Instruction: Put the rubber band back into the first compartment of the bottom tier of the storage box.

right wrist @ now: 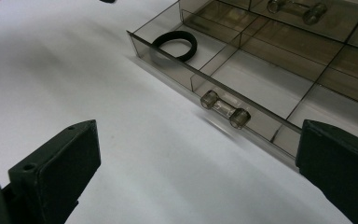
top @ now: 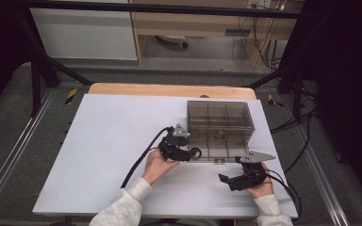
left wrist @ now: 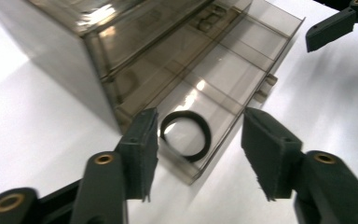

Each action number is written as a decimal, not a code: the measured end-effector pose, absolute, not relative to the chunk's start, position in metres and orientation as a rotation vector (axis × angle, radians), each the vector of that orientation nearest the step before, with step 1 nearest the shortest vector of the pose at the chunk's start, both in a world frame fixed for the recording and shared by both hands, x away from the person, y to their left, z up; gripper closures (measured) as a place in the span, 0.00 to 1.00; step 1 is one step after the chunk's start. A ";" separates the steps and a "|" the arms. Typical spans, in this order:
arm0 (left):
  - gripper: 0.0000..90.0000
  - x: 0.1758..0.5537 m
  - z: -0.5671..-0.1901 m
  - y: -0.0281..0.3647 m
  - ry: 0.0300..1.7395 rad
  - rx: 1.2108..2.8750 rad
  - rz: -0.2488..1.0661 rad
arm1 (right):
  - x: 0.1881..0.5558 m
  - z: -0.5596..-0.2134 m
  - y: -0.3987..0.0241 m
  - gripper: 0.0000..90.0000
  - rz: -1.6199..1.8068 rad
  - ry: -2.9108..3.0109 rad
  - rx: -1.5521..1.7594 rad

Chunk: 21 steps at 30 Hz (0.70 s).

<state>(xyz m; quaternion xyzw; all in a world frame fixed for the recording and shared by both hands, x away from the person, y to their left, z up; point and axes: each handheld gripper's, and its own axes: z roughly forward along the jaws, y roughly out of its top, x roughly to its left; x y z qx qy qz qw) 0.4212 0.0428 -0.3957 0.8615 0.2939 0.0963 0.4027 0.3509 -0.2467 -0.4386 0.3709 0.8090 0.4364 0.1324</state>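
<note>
Both my grippers, left (left wrist: 198,156) and right (right wrist: 191,172), stand open, empty. Black band (left wrist: 185,135) lies in the pulled-out drawer (left wrist: 261,56) (twelve o'clock of left jaws): deposit done; closing remains.

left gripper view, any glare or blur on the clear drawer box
Left gripper view: white glare streaks on the drawer box top and drawer floor; black ring fairly sharp, near jaws soft. Right gripper view: the ring and drawer handle crisp, jaws blurred. High view: even light, dark surroundings.
</note>
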 end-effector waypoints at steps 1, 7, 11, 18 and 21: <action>0.41 0.421 -0.396 0.046 0.756 2.172 0.243 | 0.351 -0.439 -0.247 0.01 1.266 2.347 1.076; 0.29 0.419 -0.397 0.058 0.778 2.186 0.278 | 0.351 -0.439 -0.246 0.01 1.264 2.346 1.079; 0.23 0.416 -0.398 0.067 0.789 2.186 0.276 | 0.351 -0.439 -0.247 0.01 1.266 2.348 1.076; 0.13 0.412 -0.399 0.086 0.811 2.184 0.277 | 0.350 -0.438 -0.247 0.01 1.259 2.333 1.087; 0.12 0.410 -0.399 0.096 0.823 2.175 0.281 | 0.350 -0.438 -0.247 0.01 1.253 2.334 1.086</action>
